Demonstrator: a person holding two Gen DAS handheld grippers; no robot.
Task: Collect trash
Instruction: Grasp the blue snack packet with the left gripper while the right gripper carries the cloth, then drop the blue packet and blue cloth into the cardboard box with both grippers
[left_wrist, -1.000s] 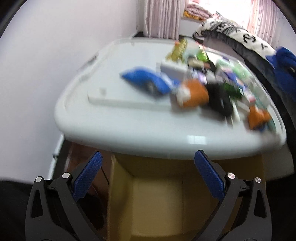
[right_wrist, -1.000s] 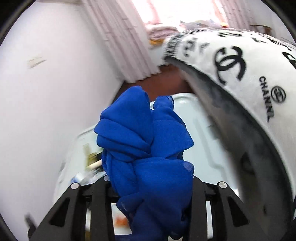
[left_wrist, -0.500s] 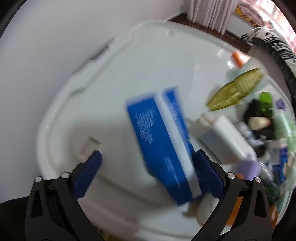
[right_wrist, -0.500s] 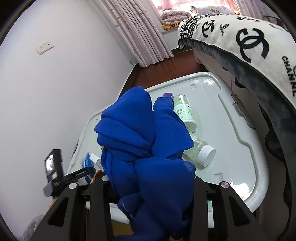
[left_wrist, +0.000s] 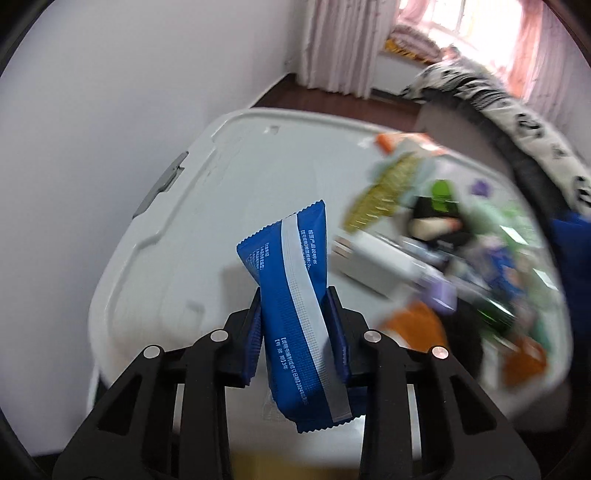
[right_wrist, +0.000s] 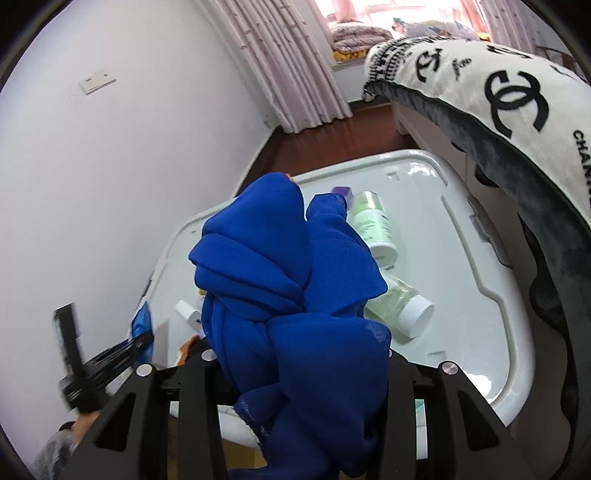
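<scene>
Blue foil sachet (left_wrist: 295, 314) w/ a silver seam strip is up between the pads of the left gripper (left_wrist: 295, 332), jaws closing on it right now, pads pressed on both flanks, packet squeezed narrow at the waist. It stands nearly upright, top crimp leaning left, bottom crimp hanging below the jaws, lifted off the white lid (left_wrist: 177, 236) that serves as the tabletop.

Right gripper (right_wrist: 299, 373) is clamped on a bunched blue cloth (right_wrist: 288, 295), which fills the gap and hides the pads; it hovers over the near-right part of the same lid, where two pale green bottles (right_wrist: 373, 229) lie on their sides.

Rest of the litter pile (left_wrist: 443, 258) sits blurred on the right half of the lid in the left view: yellow-green wrapper, white box, orange bits, all well apart from the sachet.

Step in hand, as I read it: carry the sachet to a bin. A tan strip under the lid's near edge could be a carton, can't tell for sure.

Tips: grip is at mid-body, good, but foil is slick, so keep the squeeze firm & avoid jerks. Keep it clear of the lid rim. Release only once over the container mouth, low, so it doesn't flutter out. Mind the right-hand cloth; keep the two hands apart so the fabric doesn't snag.
</scene>
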